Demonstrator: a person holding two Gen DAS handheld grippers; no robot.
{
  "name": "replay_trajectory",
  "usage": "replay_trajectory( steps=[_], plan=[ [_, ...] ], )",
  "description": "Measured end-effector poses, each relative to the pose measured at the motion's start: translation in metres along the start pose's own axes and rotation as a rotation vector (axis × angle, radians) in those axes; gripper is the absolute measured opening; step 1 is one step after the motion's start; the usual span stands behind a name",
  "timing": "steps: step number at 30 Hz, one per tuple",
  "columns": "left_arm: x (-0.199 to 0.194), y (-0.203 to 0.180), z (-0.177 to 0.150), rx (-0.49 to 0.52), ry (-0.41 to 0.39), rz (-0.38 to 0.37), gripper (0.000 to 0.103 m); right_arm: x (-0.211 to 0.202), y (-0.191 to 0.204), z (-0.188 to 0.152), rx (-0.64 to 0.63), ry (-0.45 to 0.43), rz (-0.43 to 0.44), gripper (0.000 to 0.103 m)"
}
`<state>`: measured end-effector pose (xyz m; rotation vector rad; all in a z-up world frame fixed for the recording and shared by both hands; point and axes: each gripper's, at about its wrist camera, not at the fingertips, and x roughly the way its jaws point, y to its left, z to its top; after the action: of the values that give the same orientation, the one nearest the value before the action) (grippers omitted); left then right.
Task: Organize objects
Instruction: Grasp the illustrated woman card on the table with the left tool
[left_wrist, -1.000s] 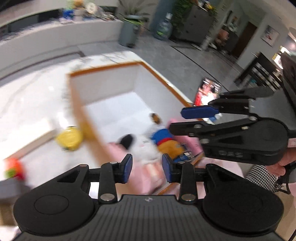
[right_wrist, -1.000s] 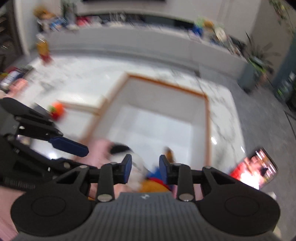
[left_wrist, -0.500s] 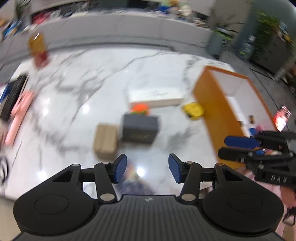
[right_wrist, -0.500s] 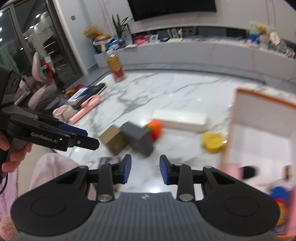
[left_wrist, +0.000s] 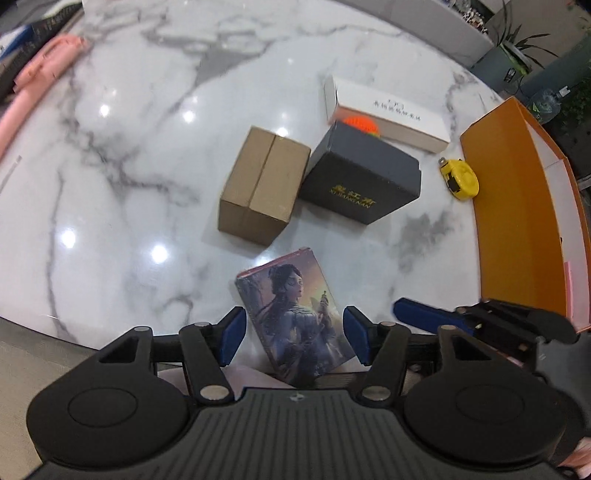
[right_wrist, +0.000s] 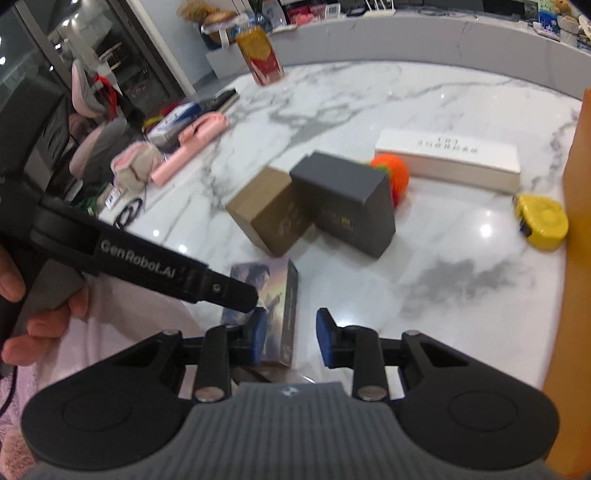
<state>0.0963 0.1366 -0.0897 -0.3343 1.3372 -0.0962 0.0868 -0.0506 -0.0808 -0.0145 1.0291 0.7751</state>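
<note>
My right gripper (right_wrist: 290, 341) hangs over the marble table (right_wrist: 461, 288), jaws parted and just narrowing. The illustrated card box (right_wrist: 275, 295) lies beside its left pad, not gripped.

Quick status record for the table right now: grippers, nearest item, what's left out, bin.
left gripper: open, jaws just opening, straddling the picture box, pads clear of it
right gripper: open, holding nothing
picture box: at near table edge
still out: cardboard box, dark box, white box, orange ball, tape measure
orange bin: at right
</note>
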Motion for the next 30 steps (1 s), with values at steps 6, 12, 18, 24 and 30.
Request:
replay_trajectory(
  steps=[6,12,18,24,30],
  plan=[
    [0.016,-0.006,0.006,0.019,0.079,0.033,0.067,0.014,-0.001,-0.004,-0.014,0.051,0.014,0.026],
    [0.026,-0.021,0.011,0.039,0.089,-0.005,0.057,0.01,-0.01,-0.008,-0.001,0.053,-0.018,0.025],
    [0.035,-0.05,0.013,0.076,0.078,-0.072,0.057,-0.005,-0.03,-0.013,0.036,0.061,-0.078,0.025],
    [0.037,-0.05,0.001,0.129,0.103,-0.052,0.06,-0.012,-0.044,-0.023,0.081,0.044,-0.102,0.021],
    [0.04,-0.044,0.004,0.084,0.089,-0.093,0.056,-0.014,-0.045,-0.03,0.122,0.025,-0.086,0.021]
  ],
)
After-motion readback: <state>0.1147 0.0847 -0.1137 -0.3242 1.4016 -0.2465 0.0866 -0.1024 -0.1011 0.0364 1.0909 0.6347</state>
